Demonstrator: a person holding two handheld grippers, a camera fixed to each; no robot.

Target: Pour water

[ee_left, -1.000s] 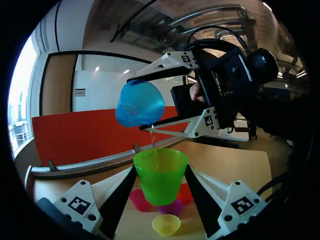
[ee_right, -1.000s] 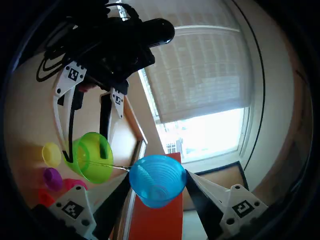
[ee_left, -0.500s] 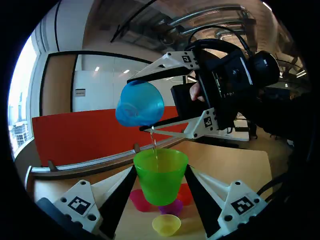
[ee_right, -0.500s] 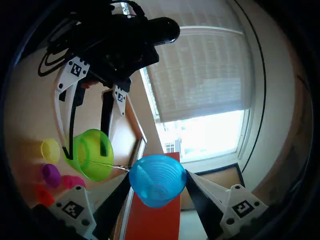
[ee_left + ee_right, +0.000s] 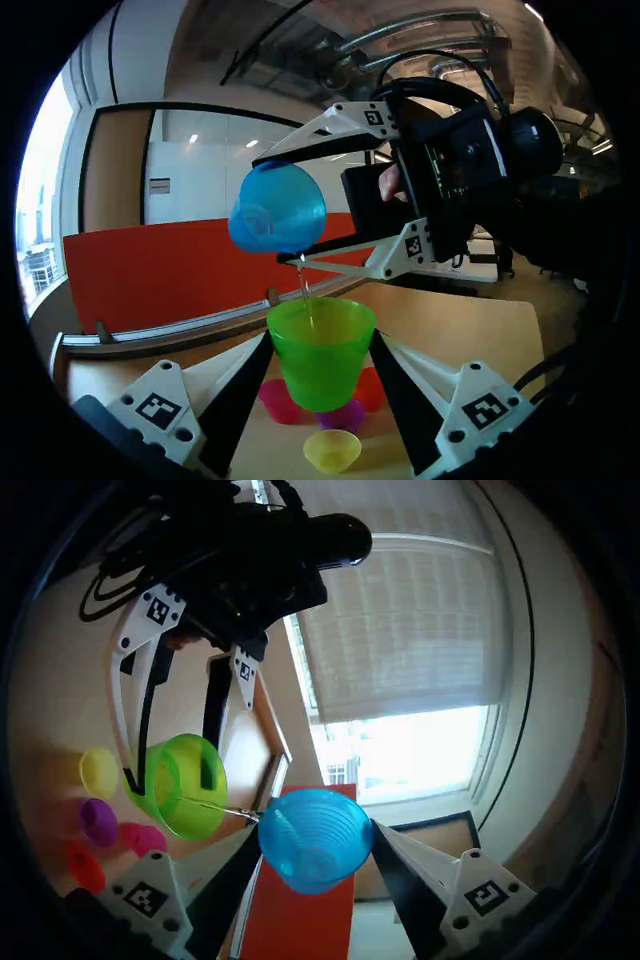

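The left gripper [image 5: 322, 340] is clamped on a green cup [image 5: 322, 376], one finger pressing each side, and holds it upright above the table [image 5: 472, 328]. The right gripper [image 5: 270, 210] hangs higher, its jaws closed on a blue cup [image 5: 278, 210] that is tipped steeply with its mouth turned down and away from the left gripper view. A thin stream of water [image 5: 305, 290] falls from the blue cup's lower rim into the green cup directly below; the two cups are apart and joined only by the stream. In the right gripper view the blue cup's ribbed inside faces the camera and looks nearly drained. On the table under the green cup sit four small cups close together: yellow [image 5: 332, 450], pink [image 5: 276, 400], purple [image 5: 340, 418] and orange [image 5: 370, 388].
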